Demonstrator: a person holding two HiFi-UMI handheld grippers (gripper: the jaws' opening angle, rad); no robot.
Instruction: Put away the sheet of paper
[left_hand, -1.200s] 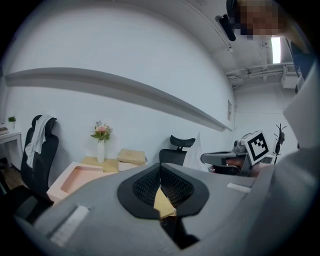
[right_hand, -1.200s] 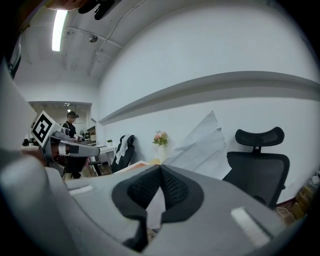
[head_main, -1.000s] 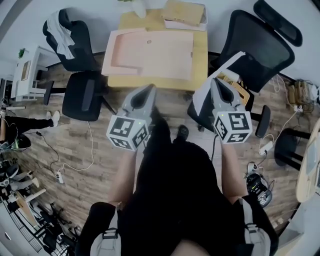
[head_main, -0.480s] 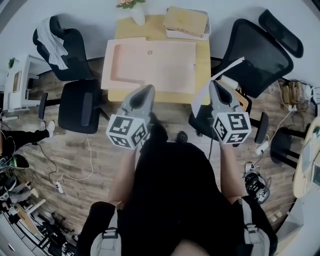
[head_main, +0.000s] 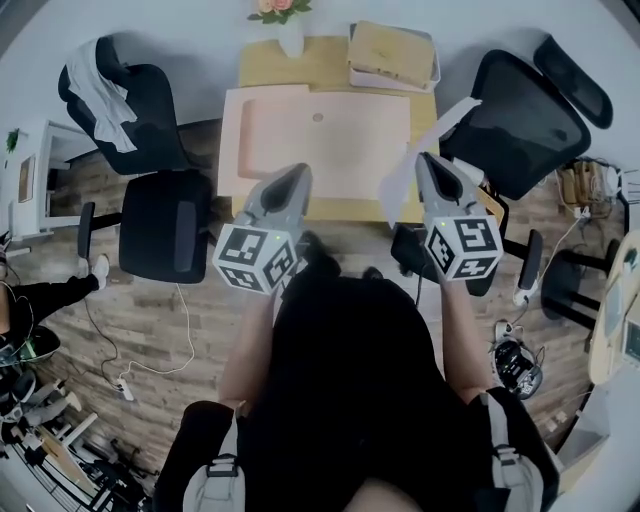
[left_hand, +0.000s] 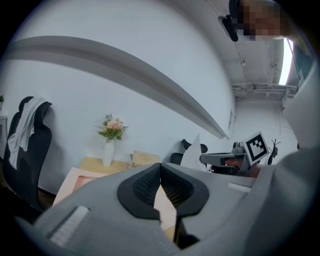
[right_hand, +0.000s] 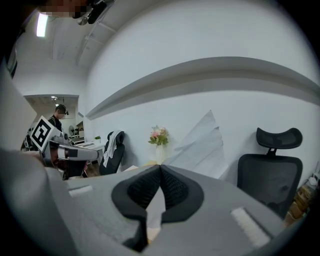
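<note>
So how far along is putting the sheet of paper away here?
Done: the sheet of paper is picked up, pinched in the right hand-held gripper. In hand: it is held in the air near the table edge. Left: setting it down; the left hand-held gripper is shut and empty.

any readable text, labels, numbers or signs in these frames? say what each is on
No readable words, numbers or brands in any view.
Left gripper, its cube: black-and-white square markers only, no letters.
Right gripper, its cube: the same.
Sheet of paper: the visible side looks blank.
</note>
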